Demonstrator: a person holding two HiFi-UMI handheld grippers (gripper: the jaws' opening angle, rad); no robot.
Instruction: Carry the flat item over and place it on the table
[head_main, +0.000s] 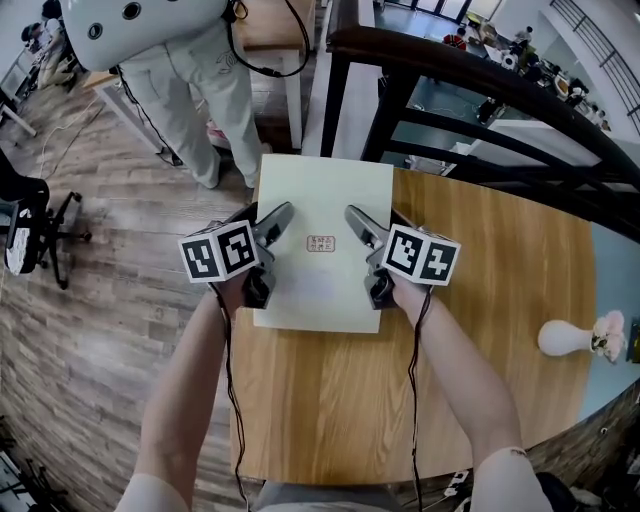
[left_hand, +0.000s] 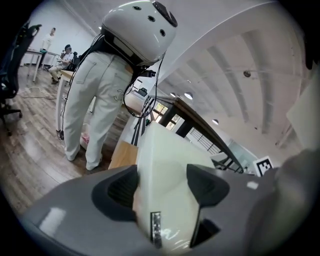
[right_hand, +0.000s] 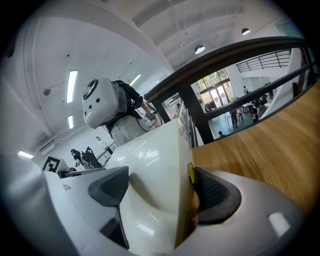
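My left gripper (head_main: 274, 223) and right gripper (head_main: 360, 226) each clamp a side of the flat pale box (head_main: 322, 190) above the wooden table's (head_main: 480, 330) far-left edge. Its small red label (head_main: 320, 243) is too small to read.

Cream flat item (head_main: 322, 195), wood-grain table (head_main: 480, 330)

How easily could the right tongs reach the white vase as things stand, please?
Probably not yet: the right tongs grip the flat item. Once freed, only bare table lies between them and the white vase.
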